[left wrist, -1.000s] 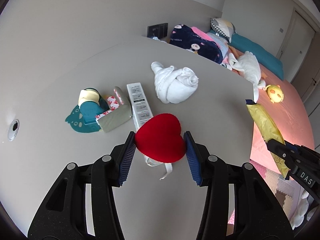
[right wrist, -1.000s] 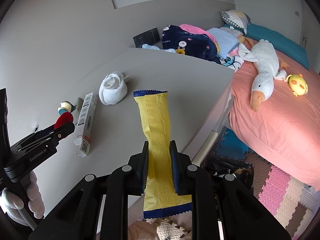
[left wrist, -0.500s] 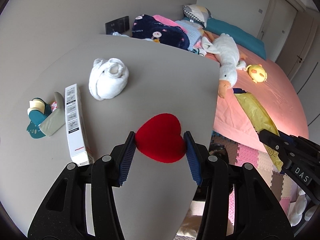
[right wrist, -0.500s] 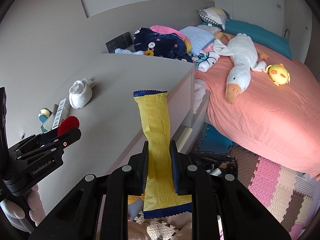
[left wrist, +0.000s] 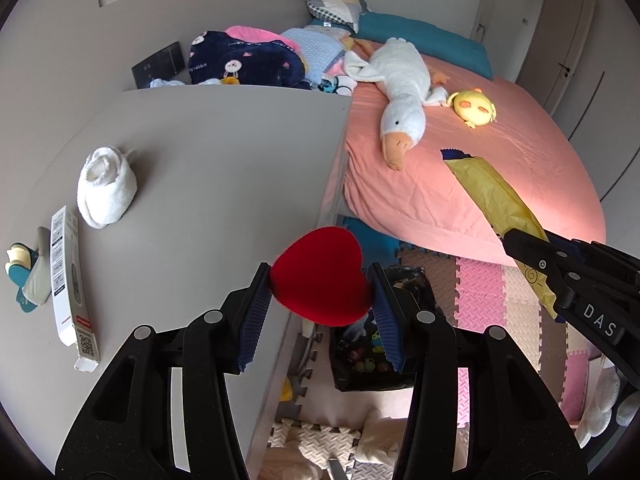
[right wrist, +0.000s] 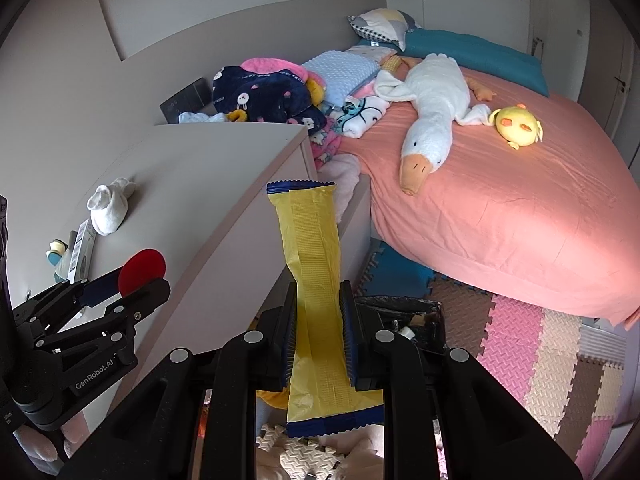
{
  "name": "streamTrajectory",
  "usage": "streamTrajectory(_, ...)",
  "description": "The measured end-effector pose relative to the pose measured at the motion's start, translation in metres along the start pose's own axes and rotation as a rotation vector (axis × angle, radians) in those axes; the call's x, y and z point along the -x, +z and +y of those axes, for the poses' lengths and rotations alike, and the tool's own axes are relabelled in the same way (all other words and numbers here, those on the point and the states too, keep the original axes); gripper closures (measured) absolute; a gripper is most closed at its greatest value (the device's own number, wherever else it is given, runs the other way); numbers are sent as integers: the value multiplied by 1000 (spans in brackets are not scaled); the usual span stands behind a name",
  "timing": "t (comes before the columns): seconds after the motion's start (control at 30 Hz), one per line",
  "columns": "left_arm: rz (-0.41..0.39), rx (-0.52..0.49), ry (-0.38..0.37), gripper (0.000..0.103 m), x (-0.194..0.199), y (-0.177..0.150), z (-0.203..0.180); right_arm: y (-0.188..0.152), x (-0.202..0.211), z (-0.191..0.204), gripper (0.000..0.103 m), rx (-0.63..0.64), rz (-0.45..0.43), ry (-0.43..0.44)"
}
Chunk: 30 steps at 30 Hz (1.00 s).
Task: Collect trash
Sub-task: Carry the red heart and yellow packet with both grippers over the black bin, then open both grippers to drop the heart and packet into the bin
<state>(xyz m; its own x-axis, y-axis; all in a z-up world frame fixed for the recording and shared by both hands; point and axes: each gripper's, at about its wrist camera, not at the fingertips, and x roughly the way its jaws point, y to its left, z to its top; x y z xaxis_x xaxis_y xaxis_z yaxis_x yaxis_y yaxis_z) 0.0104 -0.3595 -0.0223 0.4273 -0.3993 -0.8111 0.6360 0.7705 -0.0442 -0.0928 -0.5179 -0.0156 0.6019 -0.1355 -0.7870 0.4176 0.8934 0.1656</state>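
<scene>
Left gripper (left wrist: pixel 320 284) jaws part open, clamped on red heart (left wrist: pixel 322 276) over the desk (left wrist: pixel 224 152) edge. Right gripper (right wrist: pixel 318 320) jaws tight on yellow wrapper (right wrist: pixel 312 256). Black trash bag (right wrist: pixel 416 320) on floor below both, bed (right wrist: pixel 500 208) beyond.

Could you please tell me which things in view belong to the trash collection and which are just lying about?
Job:
- red felt heart, in left gripper
- yellow wrapper, in right gripper
- black bin bag

Lying about:
- white goose plush
- yellow chick plush
- rolled white towel
</scene>
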Motion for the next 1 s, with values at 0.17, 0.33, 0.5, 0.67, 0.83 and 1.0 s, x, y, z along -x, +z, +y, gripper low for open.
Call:
streamTrajectory(0.17, 27, -28, -21, 55, -12, 3, -21, 0, -2, -25, 82, -44, 4, -28)
streamTrajectory(0.33, 49, -69, -42, 55, -23, 5, -44, 2, -5, -46, 82, -84, 3, -60)
streamTrajectory(0.5, 69, -104, -67, 55, -32, 5, -63, 6, -9, -60, 82, -94, 6, -92)
streamTrajectory(0.67, 103, -118, -106, 39, -42, 9, -73, 20, -16, -74, 66, -126, 5, -158)
streamTrajectory(0.83, 63, -104, -52, 7, -35, 19, -69, 32, -8, -86, 39, -159, -41, -272)
streamTrajectory(1.0, 42, -95, -41, 7, -28, 19, -60, 34, -4, -88, 38, -168, -56, -267)
